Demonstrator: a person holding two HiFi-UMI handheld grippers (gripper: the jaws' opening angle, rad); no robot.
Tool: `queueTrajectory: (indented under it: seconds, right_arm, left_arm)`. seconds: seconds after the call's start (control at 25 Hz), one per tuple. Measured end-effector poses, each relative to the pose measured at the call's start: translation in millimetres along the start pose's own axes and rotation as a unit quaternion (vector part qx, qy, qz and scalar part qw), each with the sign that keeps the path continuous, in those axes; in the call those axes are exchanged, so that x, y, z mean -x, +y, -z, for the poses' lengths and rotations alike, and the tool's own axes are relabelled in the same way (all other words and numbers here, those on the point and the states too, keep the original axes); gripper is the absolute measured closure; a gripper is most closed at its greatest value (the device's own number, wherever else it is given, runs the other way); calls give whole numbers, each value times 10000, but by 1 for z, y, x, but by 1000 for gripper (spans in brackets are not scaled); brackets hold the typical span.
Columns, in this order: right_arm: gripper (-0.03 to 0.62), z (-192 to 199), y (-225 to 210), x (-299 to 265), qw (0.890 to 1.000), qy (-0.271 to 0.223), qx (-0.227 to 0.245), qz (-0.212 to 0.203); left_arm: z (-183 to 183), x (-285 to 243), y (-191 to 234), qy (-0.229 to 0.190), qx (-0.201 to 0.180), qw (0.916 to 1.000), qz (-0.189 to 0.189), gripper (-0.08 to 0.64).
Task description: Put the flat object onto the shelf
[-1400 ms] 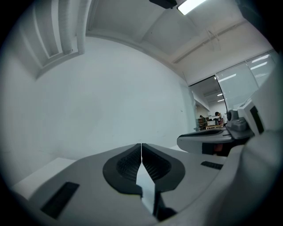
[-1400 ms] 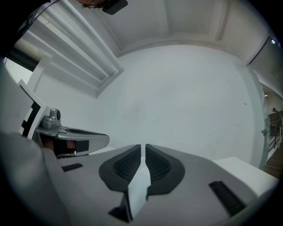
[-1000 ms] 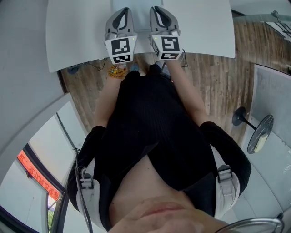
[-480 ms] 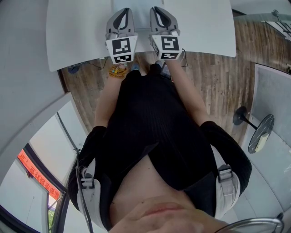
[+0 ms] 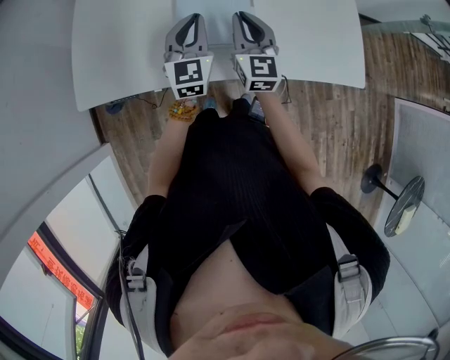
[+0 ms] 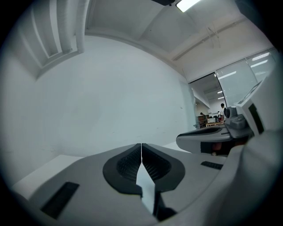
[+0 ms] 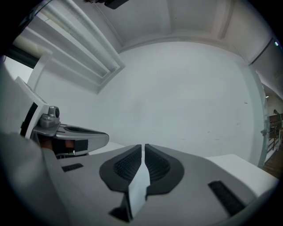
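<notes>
Neither a flat object nor a shelf shows in any view. In the head view my left gripper [image 5: 189, 17] and right gripper [image 5: 243, 15] lie side by side on the near edge of a white table [image 5: 316, 42], pointing away from the person's body. In the left gripper view the left gripper [image 6: 141, 150] has its dark ribbed pads [image 6: 128, 164] pressed together with nothing between them. The right gripper [image 7: 143, 152] looks the same in the right gripper view: pads [image 7: 158, 165] together, nothing held. Both face a bare white wall.
The person's black top fills the middle of the head view. Wooden floor [image 5: 330, 133] runs under the table, with a small colourful item [image 5: 181, 109] beneath its edge. A round-based stand [image 5: 402, 205] is at the right. White slats [image 7: 84, 42] sit high on the wall.
</notes>
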State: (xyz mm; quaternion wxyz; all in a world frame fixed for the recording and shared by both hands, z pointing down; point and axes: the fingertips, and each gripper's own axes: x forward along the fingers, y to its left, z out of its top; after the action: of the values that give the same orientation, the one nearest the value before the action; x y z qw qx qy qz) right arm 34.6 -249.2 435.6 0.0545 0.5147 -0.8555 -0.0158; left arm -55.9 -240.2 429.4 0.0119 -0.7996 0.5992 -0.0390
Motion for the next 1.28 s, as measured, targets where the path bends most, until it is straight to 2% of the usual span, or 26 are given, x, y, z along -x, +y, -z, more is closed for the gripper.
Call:
queueTrajectory:
  seconds: [1.28]
  right_arm:
    - [555,8,0,-3,9998,145,73,-75]
  left_arm:
    - [9,0,7,146,42,9999,-54,543]
